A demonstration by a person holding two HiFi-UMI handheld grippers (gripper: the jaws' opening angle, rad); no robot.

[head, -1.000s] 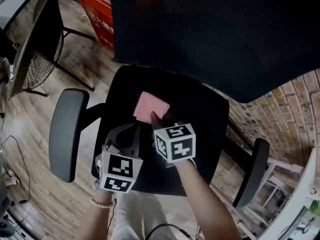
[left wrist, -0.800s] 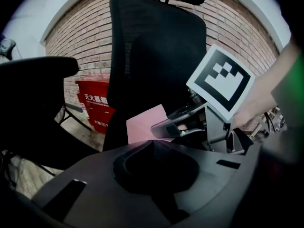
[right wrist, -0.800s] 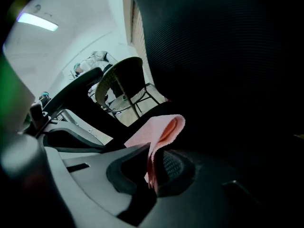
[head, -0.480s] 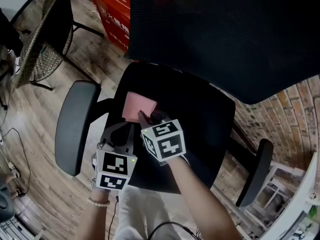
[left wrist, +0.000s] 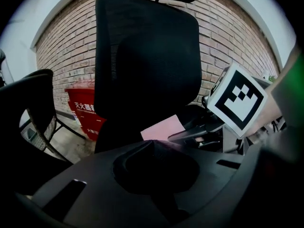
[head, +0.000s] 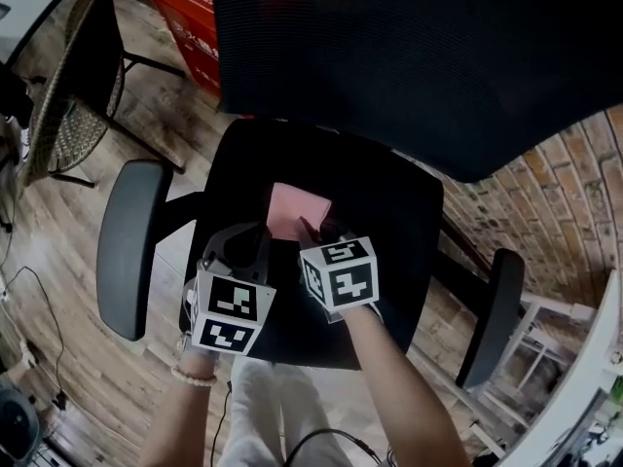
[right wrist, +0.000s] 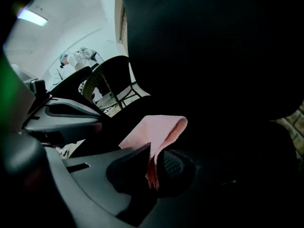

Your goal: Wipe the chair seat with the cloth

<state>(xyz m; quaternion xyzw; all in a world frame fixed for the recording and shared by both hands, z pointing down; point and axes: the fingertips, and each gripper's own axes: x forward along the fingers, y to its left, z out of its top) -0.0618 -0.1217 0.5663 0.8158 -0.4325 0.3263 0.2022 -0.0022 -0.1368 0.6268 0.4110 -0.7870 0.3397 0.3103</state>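
The black chair seat (head: 389, 217) fills the middle of the head view. A pink cloth (head: 296, 212) lies on its left-centre part, one edge lifted. My right gripper (head: 315, 232) is shut on that near edge; in the right gripper view the cloth (right wrist: 159, 129) folds up and over into the closed jaws of the right gripper (right wrist: 151, 167). My left gripper (head: 250, 248) hovers just left of the cloth, over the seat's left side, shut with nothing in it. The left gripper view shows the cloth (left wrist: 163, 128) beyond the tips of the left gripper (left wrist: 152, 145), with the right gripper's marker cube (left wrist: 237, 99) beside it.
The tall black mesh backrest (head: 419, 56) rises behind the seat. Armrests stand at the left (head: 127, 246) and the right (head: 487, 319). A red box (head: 190, 13) and a wicker chair (head: 68, 86) sit on the wooden floor at far left. The brick wall (head: 555, 202) is at right.
The right gripper dragged the pink cloth left across the seat, then back right to about where it started. The left gripper stayed beside it, shut.
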